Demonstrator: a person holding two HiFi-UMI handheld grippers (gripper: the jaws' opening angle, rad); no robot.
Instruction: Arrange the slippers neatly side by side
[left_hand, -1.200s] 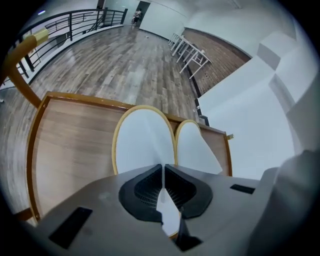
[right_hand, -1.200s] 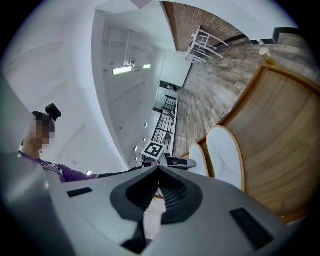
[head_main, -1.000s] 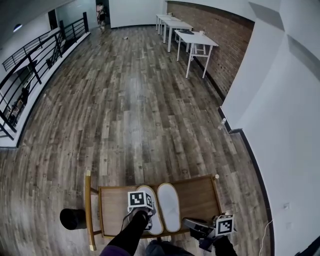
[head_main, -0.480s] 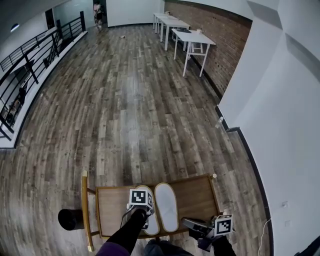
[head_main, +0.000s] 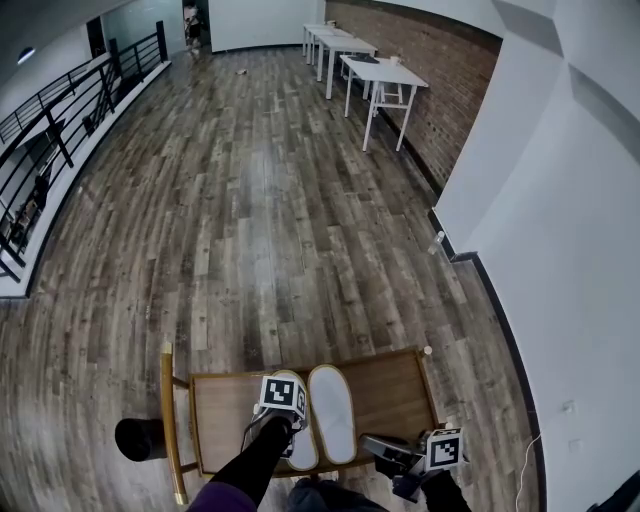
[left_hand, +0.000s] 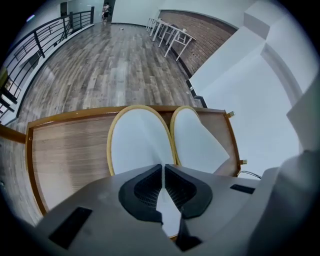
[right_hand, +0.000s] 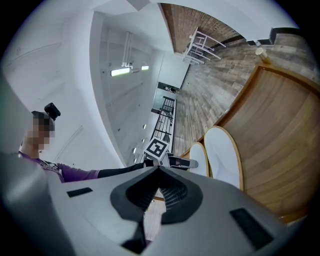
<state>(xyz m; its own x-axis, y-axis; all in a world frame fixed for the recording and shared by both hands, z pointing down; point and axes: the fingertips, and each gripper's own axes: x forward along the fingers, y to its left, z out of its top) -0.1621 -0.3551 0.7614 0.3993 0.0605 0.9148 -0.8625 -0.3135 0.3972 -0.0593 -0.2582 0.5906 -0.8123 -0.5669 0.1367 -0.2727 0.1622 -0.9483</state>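
- a white left slipper and right slipper lie side by side on a wooden table.
- the left gripper has its jaws pressed together above the left slipper's near end.
- the right gripper has its jaws closed and empty, by the table's near right corner.

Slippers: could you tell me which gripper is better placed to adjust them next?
Left: the left gripper is shut on the left slipper; the right gripper hangs shut at the tray's near edge.

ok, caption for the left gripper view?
Left gripper, shut, poised over the near ends of two white slippers lying side by side on a wooden table.
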